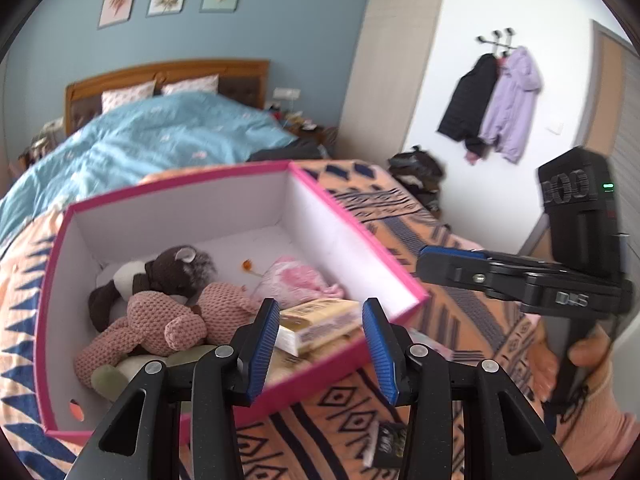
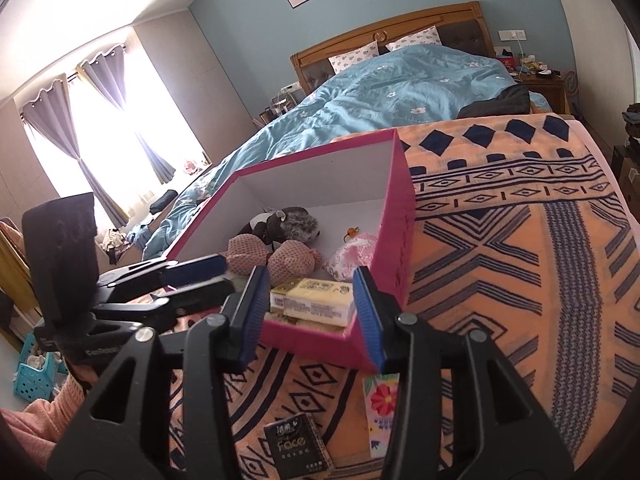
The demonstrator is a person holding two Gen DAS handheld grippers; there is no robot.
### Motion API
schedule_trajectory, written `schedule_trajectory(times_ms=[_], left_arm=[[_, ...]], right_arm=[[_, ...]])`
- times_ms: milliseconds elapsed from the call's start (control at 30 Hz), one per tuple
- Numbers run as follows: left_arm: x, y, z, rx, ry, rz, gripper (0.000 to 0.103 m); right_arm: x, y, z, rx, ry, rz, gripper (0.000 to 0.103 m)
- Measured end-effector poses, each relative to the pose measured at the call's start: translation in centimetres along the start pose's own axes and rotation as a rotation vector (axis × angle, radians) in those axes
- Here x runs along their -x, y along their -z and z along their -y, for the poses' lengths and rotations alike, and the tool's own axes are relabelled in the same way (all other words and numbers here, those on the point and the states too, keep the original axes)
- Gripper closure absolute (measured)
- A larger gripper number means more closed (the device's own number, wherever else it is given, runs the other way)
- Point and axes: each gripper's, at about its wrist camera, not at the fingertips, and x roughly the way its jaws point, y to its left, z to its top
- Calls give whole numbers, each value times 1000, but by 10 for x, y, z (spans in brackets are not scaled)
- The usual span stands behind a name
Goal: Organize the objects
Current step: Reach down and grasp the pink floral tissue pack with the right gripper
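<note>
A pink box (image 1: 352, 216) with white inner walls sits on the orange patterned blanket (image 2: 500, 280). Inside lie a dark brown plush (image 1: 176, 268), a pink crocheted toy (image 1: 168, 320), a pink printed packet (image 1: 296, 280) and yellow tissue packs (image 2: 316, 300) at the near corner. My left gripper (image 1: 322, 350) hovers open over the box's near wall, the tissue packs (image 1: 320, 320) lying past its fingertips. Open too, my right gripper (image 2: 310, 316) straddles the near corner of the pink box (image 2: 404, 216) without pressing on anything. Each gripper shows at the edge of the other's view.
A black tissue packet (image 2: 298, 446) and a flower-printed packet (image 2: 382, 408) lie on the blanket in front of the box. Beyond the box is a bed with a blue duvet (image 2: 392, 92). Coats (image 1: 492, 104) hang on the right wall. A teal basket (image 2: 36, 376) stands low left.
</note>
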Motion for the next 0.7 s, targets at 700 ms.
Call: schedule_trajectory(times_ms=[700], left_arm=[[-40, 82, 81, -239, 83, -193, 53]], right_arm=[[-16, 81, 53, -53, 165, -219, 45]])
